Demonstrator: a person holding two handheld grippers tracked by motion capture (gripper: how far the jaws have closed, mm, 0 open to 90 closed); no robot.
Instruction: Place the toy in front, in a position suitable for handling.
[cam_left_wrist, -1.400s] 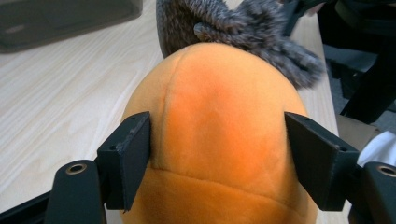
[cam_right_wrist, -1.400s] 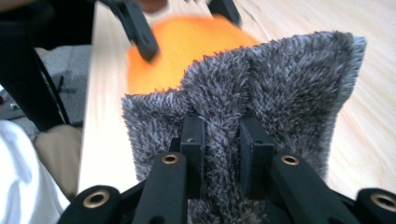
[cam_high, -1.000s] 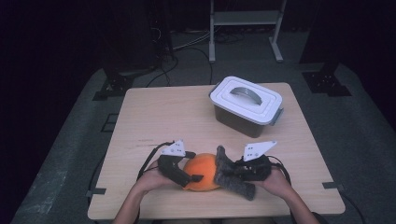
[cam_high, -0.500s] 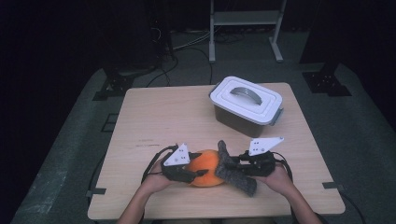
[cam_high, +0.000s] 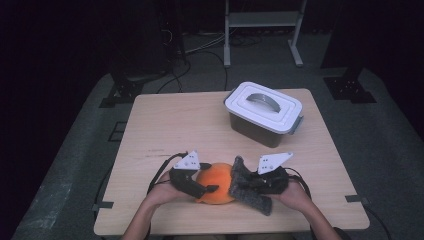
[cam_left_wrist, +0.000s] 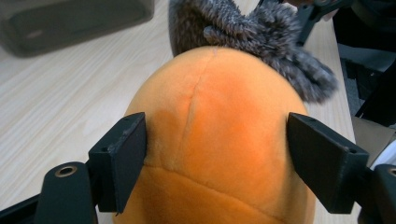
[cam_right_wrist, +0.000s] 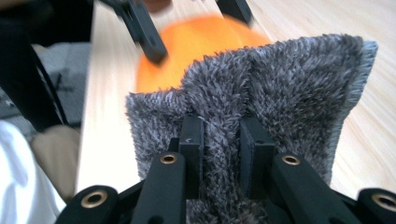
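An orange plush ball (cam_high: 216, 184) lies near the table's front edge, and a grey fuzzy cloth (cam_high: 248, 189) leans against its right side. My left gripper (cam_high: 206, 186) comes in from the left. In the left gripper view its jaws press both sides of the ball (cam_left_wrist: 219, 107), with the cloth (cam_left_wrist: 261, 37) behind it. My right gripper (cam_high: 254, 183) is shut on the cloth. In the right gripper view its fingers (cam_right_wrist: 192, 140) pinch a fold of the cloth (cam_right_wrist: 289, 79), and the ball (cam_right_wrist: 196, 42) lies beyond.
A dark storage box with a closed white lid and grey handle (cam_high: 263, 111) stands at the back right of the wooden table (cam_high: 170, 125). Cables trail from both grippers over the front edge. The box (cam_left_wrist: 70, 18) also appears blurred in the left gripper view.
Both hands shifted only slightly, out and back, around the ball and the cloth. Both grips have held and the box has not moved.
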